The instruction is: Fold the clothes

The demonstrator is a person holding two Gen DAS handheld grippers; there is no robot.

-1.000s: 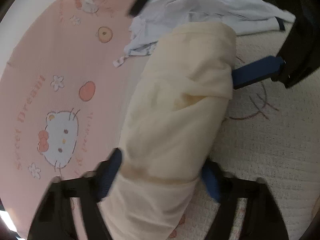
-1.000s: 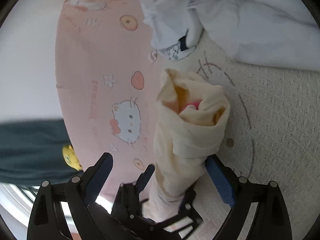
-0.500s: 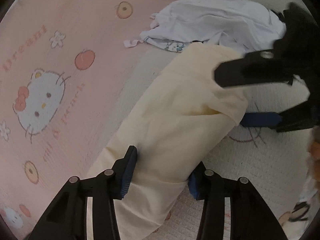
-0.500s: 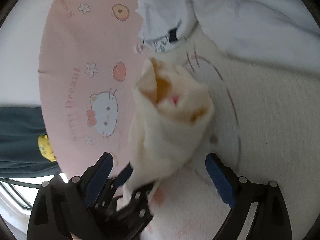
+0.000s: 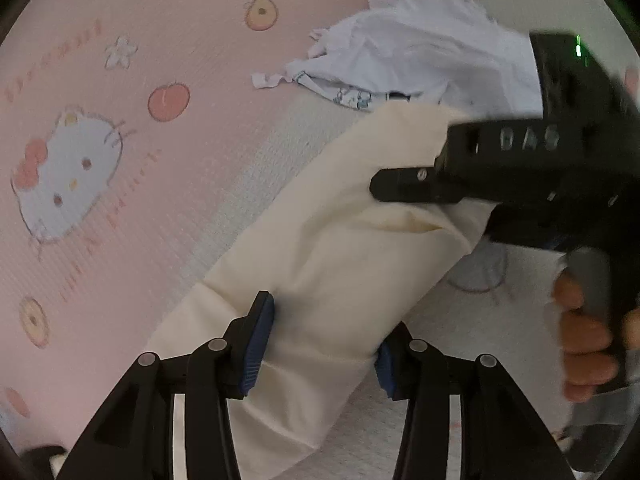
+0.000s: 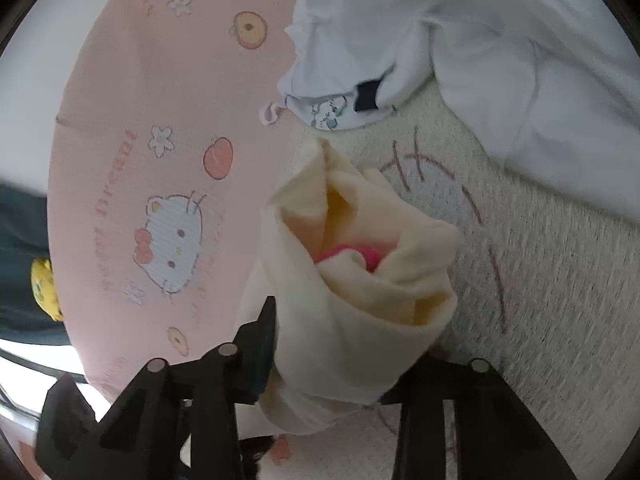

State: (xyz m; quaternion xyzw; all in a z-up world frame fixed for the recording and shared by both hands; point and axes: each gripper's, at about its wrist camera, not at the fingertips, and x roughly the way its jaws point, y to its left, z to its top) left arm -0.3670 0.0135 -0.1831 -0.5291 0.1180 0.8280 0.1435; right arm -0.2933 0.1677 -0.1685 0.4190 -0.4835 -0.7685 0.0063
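Observation:
A cream garment (image 5: 332, 240) lies bunched into a long roll across the pink blanket and the pale mat. My left gripper (image 5: 324, 332) is shut on its near end, with the blue pads (image 5: 258, 340) pressing in from both sides. My right gripper (image 5: 440, 216), held by a hand (image 5: 580, 340), grips the roll's far end from the right. In the right wrist view the roll's open end (image 6: 360, 292) shows something pink (image 6: 348, 254) inside. The right gripper (image 6: 344, 344) has its jaws closing, and the fingers (image 6: 260, 344) squeeze the cloth.
A heap of white clothes (image 5: 420, 52) (image 6: 500, 40) lies just beyond the roll. A pink cartoon-cat blanket (image 5: 120, 120) (image 6: 140, 120) covers the left side and a pale textured mat (image 6: 560, 280) the right. Dark cloth with a yellow print (image 6: 24, 260) sits at the far left.
The right gripper's wide-open jaws have closed in onto the cream roll's end. The left gripper has rolled and shifted while still gripping the roll, and the right gripper now reaches further over it.

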